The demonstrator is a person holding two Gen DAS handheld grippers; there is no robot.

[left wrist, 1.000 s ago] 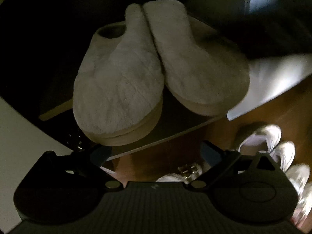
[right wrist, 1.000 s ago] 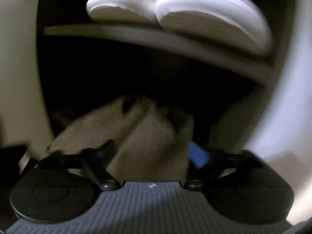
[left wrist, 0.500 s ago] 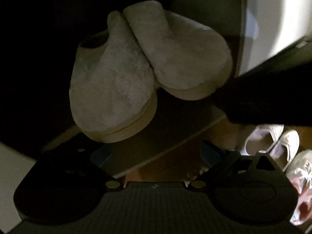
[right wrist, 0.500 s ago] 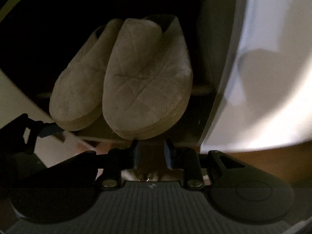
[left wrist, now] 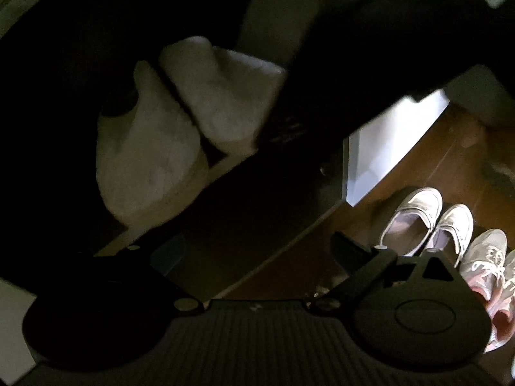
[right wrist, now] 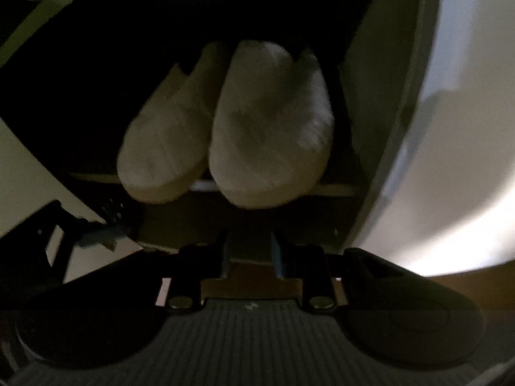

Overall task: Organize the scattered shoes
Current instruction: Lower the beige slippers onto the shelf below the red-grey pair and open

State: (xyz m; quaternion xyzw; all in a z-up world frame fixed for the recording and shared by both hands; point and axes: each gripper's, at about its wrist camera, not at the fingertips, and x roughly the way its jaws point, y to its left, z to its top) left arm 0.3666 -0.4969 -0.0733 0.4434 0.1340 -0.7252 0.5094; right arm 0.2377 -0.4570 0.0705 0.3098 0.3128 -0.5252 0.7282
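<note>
Two grippers are hanging before the shelf [right wrist: 331, 189], both empty. The right gripper [right wrist: 251, 254], jaws nearly together, is pointing straight at the slippers [right wrist: 270, 128], which are sitting side by side at the shelf's front edge, toes toward it. The left gripper [left wrist: 254, 257], jaws wide, is standing nearer the sneakers [left wrist: 415, 215] lying on the floor [left wrist: 450, 160], past its right finger.

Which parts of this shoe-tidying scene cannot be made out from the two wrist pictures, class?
- Left wrist view: right slipper partly hidden by a dark, blurred shape.
- Left wrist view: pink sneakers cut off by the edge.
- Right wrist view: cabinet interior behind the slippers lost in darkness.
</note>
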